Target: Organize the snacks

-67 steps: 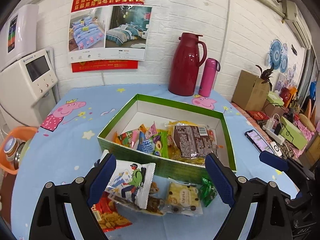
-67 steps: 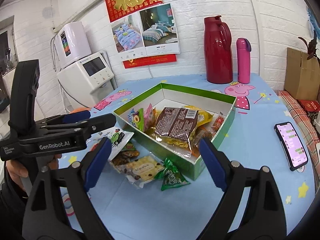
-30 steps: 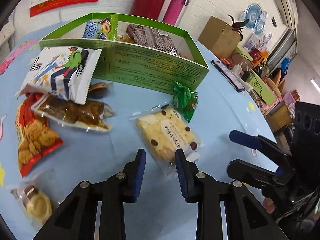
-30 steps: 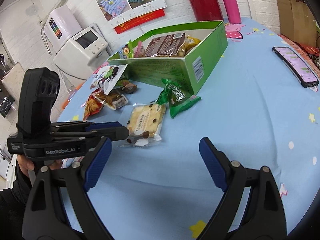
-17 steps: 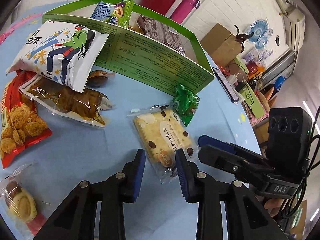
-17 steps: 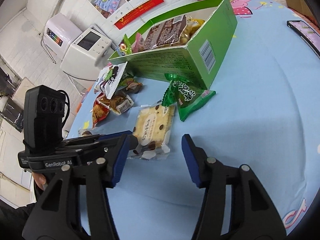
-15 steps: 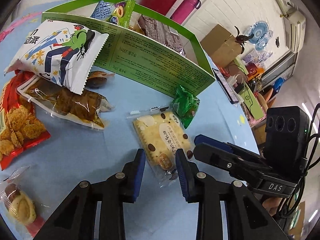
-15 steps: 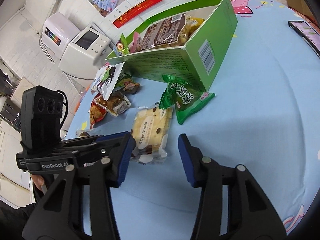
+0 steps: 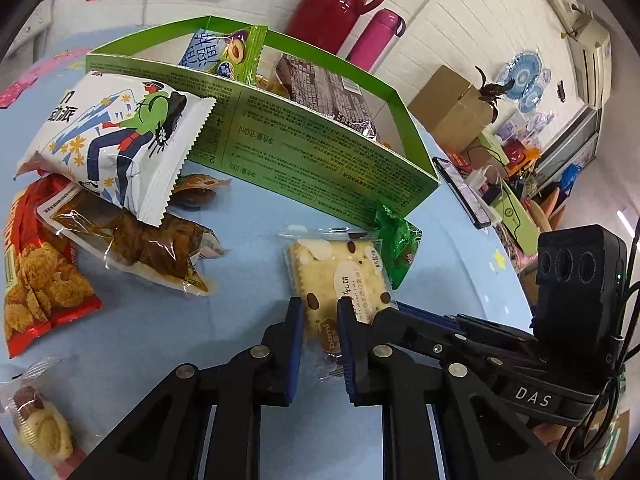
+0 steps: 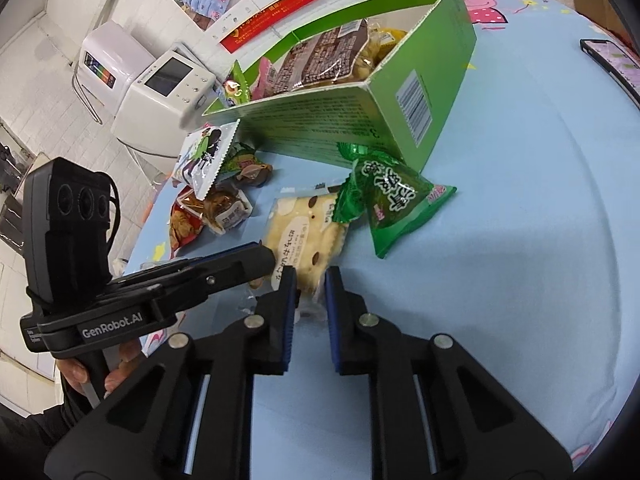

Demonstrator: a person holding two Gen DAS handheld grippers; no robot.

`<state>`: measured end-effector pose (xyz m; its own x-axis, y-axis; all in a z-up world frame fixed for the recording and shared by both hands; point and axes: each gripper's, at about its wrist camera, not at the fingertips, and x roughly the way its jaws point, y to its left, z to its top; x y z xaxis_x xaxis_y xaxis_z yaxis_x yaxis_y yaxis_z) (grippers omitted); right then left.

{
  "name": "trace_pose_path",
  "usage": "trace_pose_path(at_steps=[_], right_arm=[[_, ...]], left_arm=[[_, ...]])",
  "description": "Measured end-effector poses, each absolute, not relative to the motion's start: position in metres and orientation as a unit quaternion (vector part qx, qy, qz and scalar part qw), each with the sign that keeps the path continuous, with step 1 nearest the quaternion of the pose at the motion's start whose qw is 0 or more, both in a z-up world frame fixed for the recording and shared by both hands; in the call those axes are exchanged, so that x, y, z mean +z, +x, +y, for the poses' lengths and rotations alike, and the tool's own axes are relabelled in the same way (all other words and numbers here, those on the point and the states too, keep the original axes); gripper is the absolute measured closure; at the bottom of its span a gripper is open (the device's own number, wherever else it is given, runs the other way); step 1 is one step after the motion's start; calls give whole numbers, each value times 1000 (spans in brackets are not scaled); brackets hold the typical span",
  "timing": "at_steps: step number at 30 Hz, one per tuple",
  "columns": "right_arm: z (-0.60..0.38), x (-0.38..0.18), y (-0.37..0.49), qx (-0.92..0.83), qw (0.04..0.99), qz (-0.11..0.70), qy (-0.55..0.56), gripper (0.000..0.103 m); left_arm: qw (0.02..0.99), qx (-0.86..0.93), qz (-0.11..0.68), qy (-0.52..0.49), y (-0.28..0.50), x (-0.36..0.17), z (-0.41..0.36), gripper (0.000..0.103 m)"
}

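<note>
On the blue tablecloth (image 9: pixel 248 216), the left gripper (image 9: pixel 318 314) and right gripper (image 10: pixel 310 280) both pinch the near end of the biscuit packet (image 9: pixel 336 276), the green box (image 9: pixel 320 152) beyond; only the right view shows a hand (image 10: pixel 100 376).

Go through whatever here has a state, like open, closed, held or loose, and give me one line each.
Green cardboard box: open-topped, snacks inside.
Clear-wrapped chocolate-chip biscuit pack: on the tablecloth, near end between both grippers' fingers.
Left gripper: narrowed around the pack.
Right gripper: narrowed around it too.
Green foil packet: loose beside the box.
</note>
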<state>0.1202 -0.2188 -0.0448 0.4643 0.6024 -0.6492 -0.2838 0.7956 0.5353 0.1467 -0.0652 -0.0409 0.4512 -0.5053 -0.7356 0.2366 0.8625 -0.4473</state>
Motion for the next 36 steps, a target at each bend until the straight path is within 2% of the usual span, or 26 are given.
trace_pose_path(at_steps=[9,18,33,36], right_arm=[[-218,3,99,277,865,384,166,88],[-233,42,130,253,895,324,175,88],[-260,23,220,220,894,319,227,88],[-264,17,230,204,902,310,222,84]], left_arm=[[866,-234,421,-135,131,10,-61,88],[887,-243,374,-121,174,54,-79,88],[876,-226,412,-110,279,42,-103,87],[873,-224,420,-105,291,37,-108,86]])
